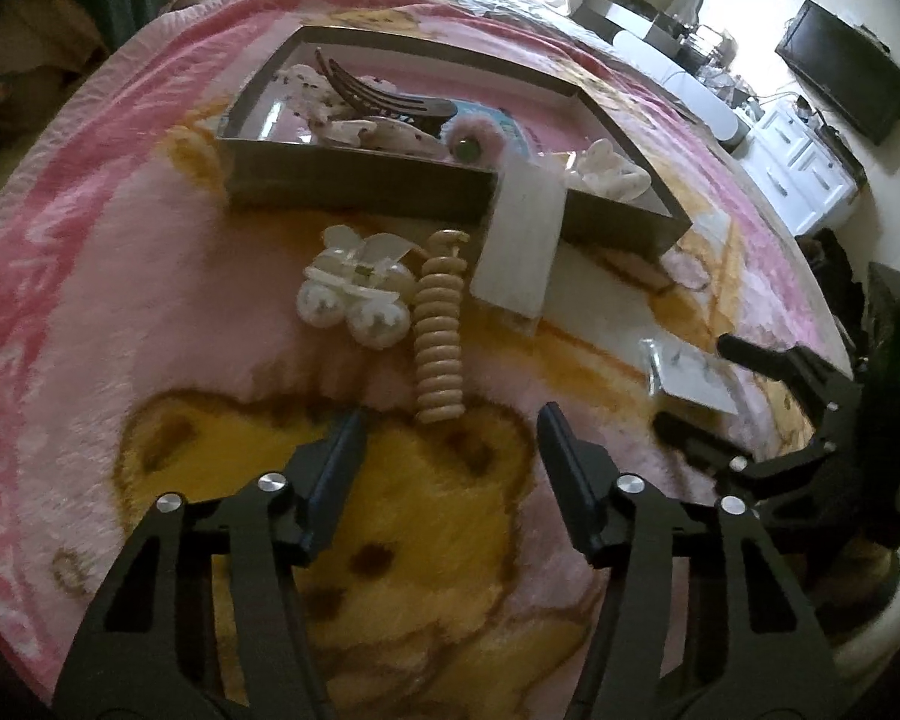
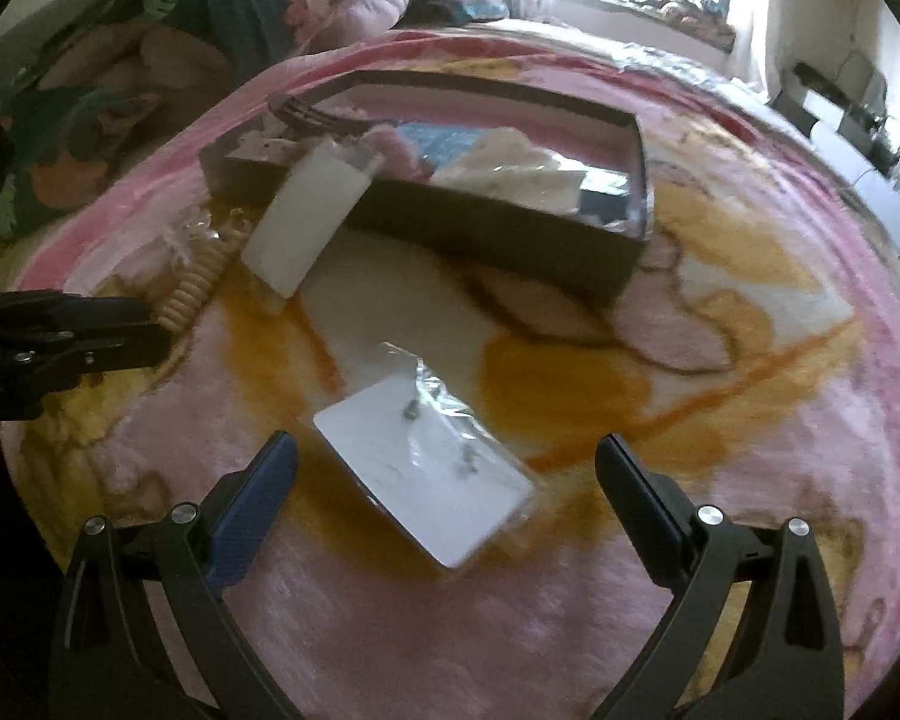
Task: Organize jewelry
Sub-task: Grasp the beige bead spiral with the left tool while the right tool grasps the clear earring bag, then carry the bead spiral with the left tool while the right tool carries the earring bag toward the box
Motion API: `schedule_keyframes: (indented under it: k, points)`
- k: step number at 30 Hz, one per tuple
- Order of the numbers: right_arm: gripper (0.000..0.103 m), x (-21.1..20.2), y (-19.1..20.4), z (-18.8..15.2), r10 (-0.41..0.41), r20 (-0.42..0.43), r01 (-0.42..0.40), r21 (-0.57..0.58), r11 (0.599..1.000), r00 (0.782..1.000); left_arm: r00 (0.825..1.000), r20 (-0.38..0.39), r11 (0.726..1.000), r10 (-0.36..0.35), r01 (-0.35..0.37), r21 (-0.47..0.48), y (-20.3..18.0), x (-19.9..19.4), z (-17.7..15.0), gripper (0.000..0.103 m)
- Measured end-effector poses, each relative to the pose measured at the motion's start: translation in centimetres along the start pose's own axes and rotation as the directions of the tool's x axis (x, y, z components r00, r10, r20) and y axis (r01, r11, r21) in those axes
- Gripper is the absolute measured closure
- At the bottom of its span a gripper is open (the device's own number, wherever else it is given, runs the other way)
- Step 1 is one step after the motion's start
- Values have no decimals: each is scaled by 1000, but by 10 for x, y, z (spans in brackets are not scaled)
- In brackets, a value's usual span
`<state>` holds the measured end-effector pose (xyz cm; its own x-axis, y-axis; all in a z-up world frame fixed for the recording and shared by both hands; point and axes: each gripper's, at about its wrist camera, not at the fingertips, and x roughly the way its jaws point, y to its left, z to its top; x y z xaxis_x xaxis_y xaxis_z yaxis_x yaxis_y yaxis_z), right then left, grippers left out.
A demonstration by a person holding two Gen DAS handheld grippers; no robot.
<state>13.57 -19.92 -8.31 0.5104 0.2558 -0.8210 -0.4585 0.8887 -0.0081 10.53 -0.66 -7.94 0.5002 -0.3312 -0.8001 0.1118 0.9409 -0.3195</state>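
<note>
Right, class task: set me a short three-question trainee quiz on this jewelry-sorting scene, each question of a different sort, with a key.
1. True or false: the beige spiral hair tie lies inside the dark tray.
2. Multiple choice: what lies nearest in front of the right gripper? A) the pearl claw clip B) the white earring card in its clear sleeve C) the dark comb clip
3. Fill in: the long white card leans against the tray's near ____.

Key
1. False: it lies on the pink blanket, beyond the tips of the left gripper, which holds nothing.
2. B
3. wall
</note>
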Motion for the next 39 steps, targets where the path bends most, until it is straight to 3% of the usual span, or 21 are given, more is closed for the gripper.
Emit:
schedule_keyframes:
  k: [4, 8, 11, 14, 21, 39]
  points:
    - [8, 2, -1, 0, 24, 6, -24, -4, 1000, 1000, 1000, -5, 1000, 14, -14, 9, -6, 9, 5, 56]
    - [35, -1, 3, -2, 61, 20, -61, -34, 998, 998, 999, -6, 999, 39, -39, 2, -10, 17, 11, 58]
    - [58, -5, 12, -5, 94, 32, -92, -65, 994, 995, 998, -4, 998, 57, -57, -1, -14, 21, 14, 69]
    - [65, -9, 18, -10, 102, 44, -97, -90, 991, 994, 998, 1, 998, 61, -61, -8, -15, 21, 16, 87]
    - [68, -16, 9, -14, 147, 70, -146, -15, 989, 987, 997, 13, 996, 82, -82, 14, -19, 17, 14, 92]
    - [68, -40, -13, -20, 117, 158, -133, 101, 986, 980, 995, 81, 998, 56, -57, 6, -18, -31, 7, 93]
